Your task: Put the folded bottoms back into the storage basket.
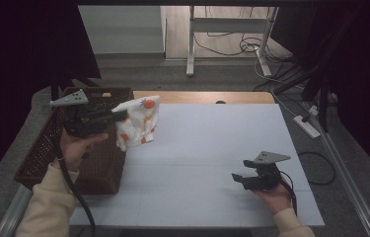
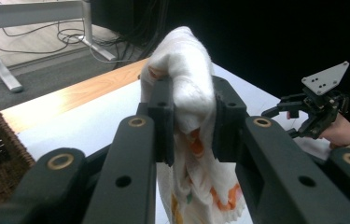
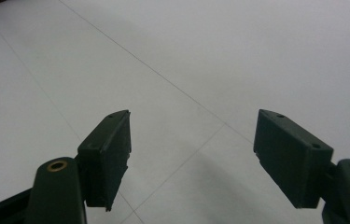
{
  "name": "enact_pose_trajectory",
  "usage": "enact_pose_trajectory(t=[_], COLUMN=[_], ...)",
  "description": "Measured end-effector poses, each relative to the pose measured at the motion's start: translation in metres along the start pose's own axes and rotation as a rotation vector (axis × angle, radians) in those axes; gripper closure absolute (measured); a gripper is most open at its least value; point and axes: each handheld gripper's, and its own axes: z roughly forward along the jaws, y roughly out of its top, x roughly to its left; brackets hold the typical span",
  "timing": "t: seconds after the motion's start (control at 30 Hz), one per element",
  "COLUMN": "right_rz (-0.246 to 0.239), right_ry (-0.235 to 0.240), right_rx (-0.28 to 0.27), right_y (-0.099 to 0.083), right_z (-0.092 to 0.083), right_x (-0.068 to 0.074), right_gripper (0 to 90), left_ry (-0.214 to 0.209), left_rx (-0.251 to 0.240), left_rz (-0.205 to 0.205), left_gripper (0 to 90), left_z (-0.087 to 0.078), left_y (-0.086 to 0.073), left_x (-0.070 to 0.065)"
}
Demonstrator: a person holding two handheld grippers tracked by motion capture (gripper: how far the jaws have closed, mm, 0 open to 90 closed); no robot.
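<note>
**Cloth pinched over the basket's edge**

While the white table [image 1: 207, 163] spreads bare under me, the brown wicker basket [image 1: 96, 163] sits at its left edge. Just beside the basket's far corner hangs the white cloth with orange print [image 1: 138, 121], lifted off the table and drooping down from my grip. My left gripper [image 1: 118, 116] has its jaws closed tight on the bunched top of that cloth, the fabric bulging up between the pads [image 2: 163, 119]. My right gripper [image 1: 239, 170] rests low over the table's near right part, well apart from the cloth, its jaws standing wide with nothing between them.
</note>
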Motion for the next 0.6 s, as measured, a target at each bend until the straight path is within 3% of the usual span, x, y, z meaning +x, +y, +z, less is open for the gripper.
enact_pose_trajectory(t=[0.6], right_rz=[0.001], right_ry=[0.001], right_rx=[0.011], right_y=[0.0], right_z=[0.002], right_x=[0.0], right_gripper=[28.0], left_ry=[0.049], left_rx=[-0.006], left_rz=[-0.019], left_gripper=[73.8], left_z=[-0.019], left_y=[-0.004], left_x=[0.014])
